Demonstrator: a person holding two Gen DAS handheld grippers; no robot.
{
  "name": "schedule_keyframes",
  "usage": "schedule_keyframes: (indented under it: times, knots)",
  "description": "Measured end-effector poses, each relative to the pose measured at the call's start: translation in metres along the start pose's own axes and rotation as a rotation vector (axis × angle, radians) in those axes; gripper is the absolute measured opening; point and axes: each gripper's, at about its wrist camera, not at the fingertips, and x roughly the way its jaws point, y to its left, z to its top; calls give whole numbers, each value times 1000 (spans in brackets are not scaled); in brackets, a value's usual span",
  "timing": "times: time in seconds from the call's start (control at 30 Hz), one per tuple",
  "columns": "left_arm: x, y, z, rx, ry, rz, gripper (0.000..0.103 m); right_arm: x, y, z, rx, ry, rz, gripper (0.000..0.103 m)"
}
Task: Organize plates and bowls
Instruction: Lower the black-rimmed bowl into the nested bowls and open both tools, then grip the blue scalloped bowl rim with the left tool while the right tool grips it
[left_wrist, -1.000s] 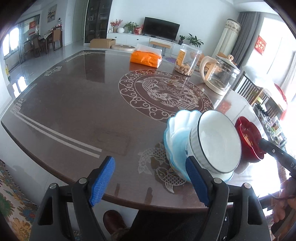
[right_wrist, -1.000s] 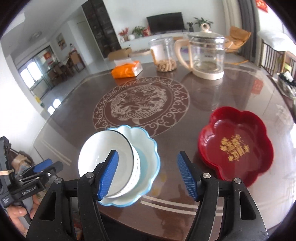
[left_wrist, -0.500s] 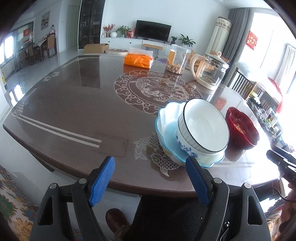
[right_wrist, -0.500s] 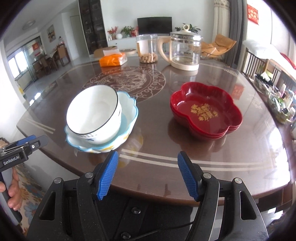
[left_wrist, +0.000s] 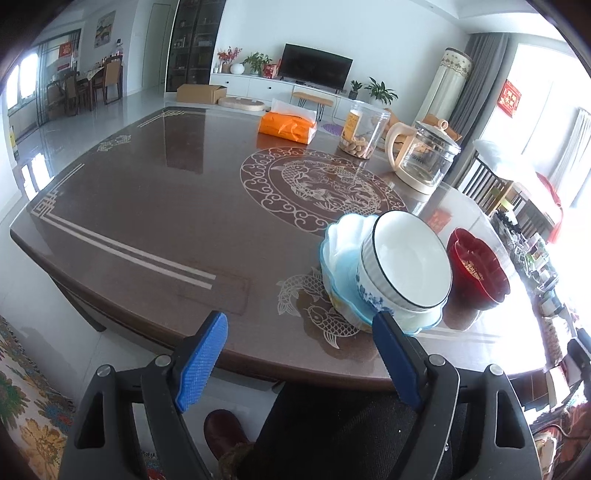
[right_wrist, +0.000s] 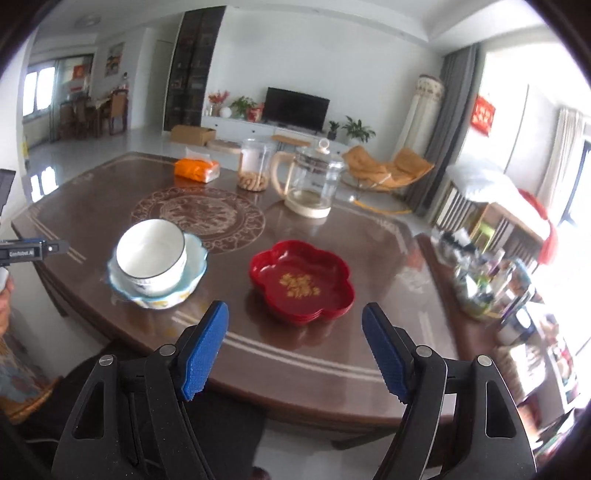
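Both the left gripper (left_wrist: 299, 354) and right gripper (right_wrist: 295, 354) hang spread and empty off the table (right_wrist: 332, 354) edge. Beyond, the white bowl (right_wrist: 151, 254) sits in the blue plate (right_wrist: 194, 258), beside stacked red plates (right_wrist: 301, 282); only the right view shows their gold motif clearly. Farthest stands the glass kettle (right_wrist: 310, 181).

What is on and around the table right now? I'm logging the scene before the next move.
white bowl: 1, white with dark rim, tilted inside the blue dish
scalloped dish: 1, pale blue, table's near left
red plates: a stack, count unclear, red with gold mark, right of the dish
glass kettle: 1, clear with cream handle, far side
jar: 1, clear, beside the kettle
tissue pack: 1, orange, far side
table: 1, dark brown
left hand-held gripper: open, empty
right hand-held gripper: open, empty
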Motion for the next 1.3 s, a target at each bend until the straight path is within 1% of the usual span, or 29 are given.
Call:
schedule_keyframes:
  times: [0.07,0.13,0.17,0.27,0.3,0.33,0.4,0.47,0.6,0.83,0.9,0.97,1.0,1.1,1.17,1.3]
  knots:
    - [-1,1,-4,18,-1,17,80,13,6,-19,79,21,57,78]
    - [-2,1,-5,40,-11,37,80,14,13,-32,110,0,101,78]
    - [-1,1,-5,46,-14,45,80,9,16,-34,112,-39,109,77]
    - [4,7,-6,23,-10,52,80,-13,18,-29,87,-229,105,78]
    - [6,10,-7,6,-3,45,80,-16,15,-24,89,-265,102,78]
    - [8,12,-7,-8,4,36,80,-15,12,-18,98,-268,99,78]
    - [12,14,-8,-19,13,29,80,-9,4,-10,127,-243,110,78]
    - [14,15,-9,-6,8,42,80,-3,-1,-7,144,-229,118,78]
    - [26,19,-10,8,21,63,80,2,1,-12,119,-204,106,78]
    - [53,21,-11,-10,64,46,80,25,13,-18,79,-136,138,78]
    - [59,18,-10,-10,76,28,80,37,19,-17,65,-90,149,78]
    - [66,13,-7,-17,91,0,80,53,26,-13,61,-25,157,78]
    - [70,11,-5,-19,96,-11,80,61,29,-11,65,3,175,78]
    - [76,2,5,-24,96,-26,80,84,37,-5,86,25,232,78]
    - [82,-2,10,-29,95,-27,80,101,42,-1,109,34,249,77]
    - [89,-5,15,-24,89,-1,80,133,48,6,150,77,260,75]
